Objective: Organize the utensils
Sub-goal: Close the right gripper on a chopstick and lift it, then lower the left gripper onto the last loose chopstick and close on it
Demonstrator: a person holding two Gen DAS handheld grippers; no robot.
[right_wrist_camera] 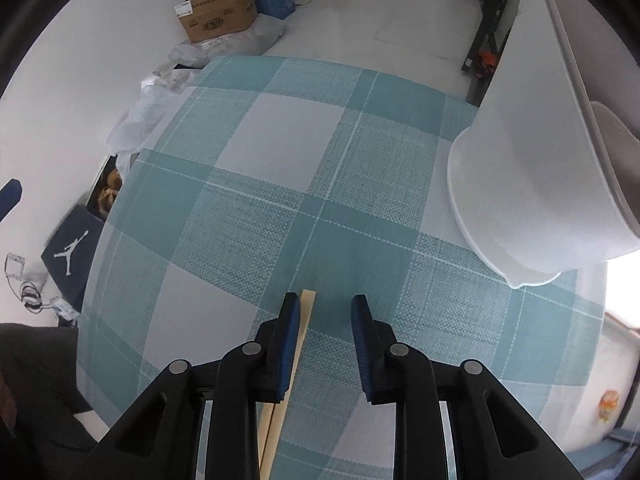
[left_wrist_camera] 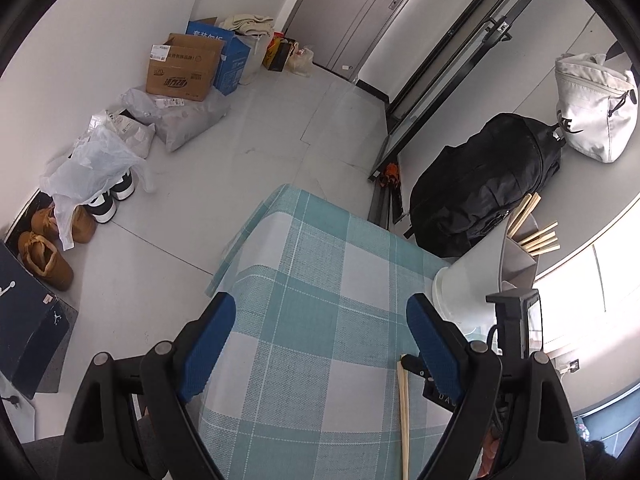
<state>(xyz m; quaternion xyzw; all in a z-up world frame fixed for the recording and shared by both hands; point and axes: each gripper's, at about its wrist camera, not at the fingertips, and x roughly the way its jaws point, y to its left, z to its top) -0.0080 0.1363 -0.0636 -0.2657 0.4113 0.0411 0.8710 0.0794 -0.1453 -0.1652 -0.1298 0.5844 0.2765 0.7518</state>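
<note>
A pair of pale wooden chopsticks (right_wrist_camera: 298, 344) lies on the teal checked tablecloth (right_wrist_camera: 280, 160). My right gripper (right_wrist_camera: 326, 310) is open just above it, with the chopsticks against the inside of its left finger. In the left wrist view the same chopsticks (left_wrist_camera: 404, 408) lie at the lower right, with the right gripper's black tip over their far end. My left gripper (left_wrist_camera: 320, 316) is open and empty over the cloth. A white utensil holder (left_wrist_camera: 472, 280) at the table's right edge holds several chopsticks (left_wrist_camera: 538, 236); it also shows in the right wrist view (right_wrist_camera: 532, 176).
A black backpack (left_wrist_camera: 484, 184) and a white bag (left_wrist_camera: 596, 108) stand behind the holder. On the floor to the left are cardboard boxes (left_wrist_camera: 184, 68), plastic bags, shoes (left_wrist_camera: 48, 256) and a dark shoebox (right_wrist_camera: 74, 248). The table's far edge drops to the floor.
</note>
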